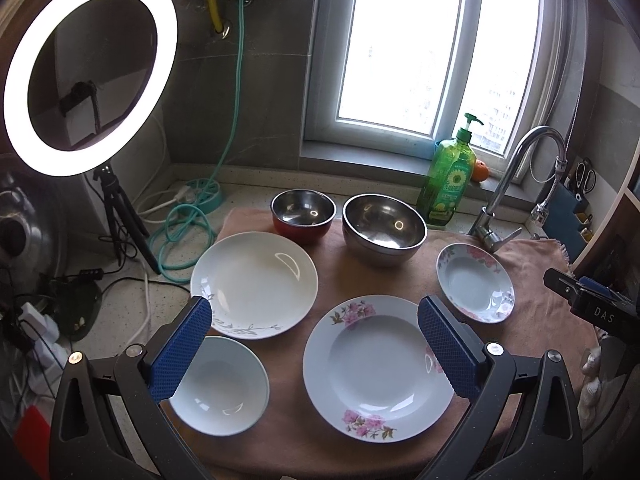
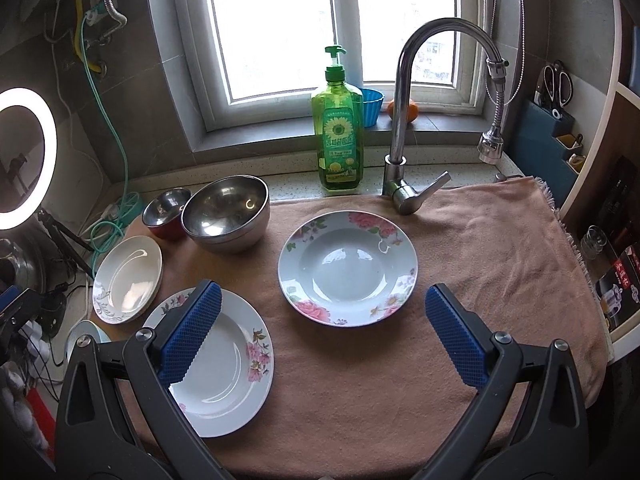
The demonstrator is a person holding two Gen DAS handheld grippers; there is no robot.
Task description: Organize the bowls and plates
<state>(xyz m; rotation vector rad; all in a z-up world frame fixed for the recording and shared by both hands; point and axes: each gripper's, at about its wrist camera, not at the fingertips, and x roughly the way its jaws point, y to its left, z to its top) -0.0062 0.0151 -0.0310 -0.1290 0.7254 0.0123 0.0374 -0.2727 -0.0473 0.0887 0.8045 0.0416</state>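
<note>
— Blue cup (image 2: 372, 106) on the sill? Only my right camera sees it.
— My left gripper (image 1: 314, 346) and right gripper (image 2: 322, 338) are wide, empty. Plates and bowls lie on the towel (image 2: 480, 260).

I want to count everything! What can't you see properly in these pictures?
- Plain bowl: left view, left claw finger covers its edge; right view, nearly all hidden.
- Pink-flower plate: right view, right claw finger covers part.
- Bottle label: too small to read.
- Outside the window: washed out.

Home kitchen, faucet (image 2: 404, 112), dish soap (image 2: 338, 136), window (image 2: 332, 28)
</note>
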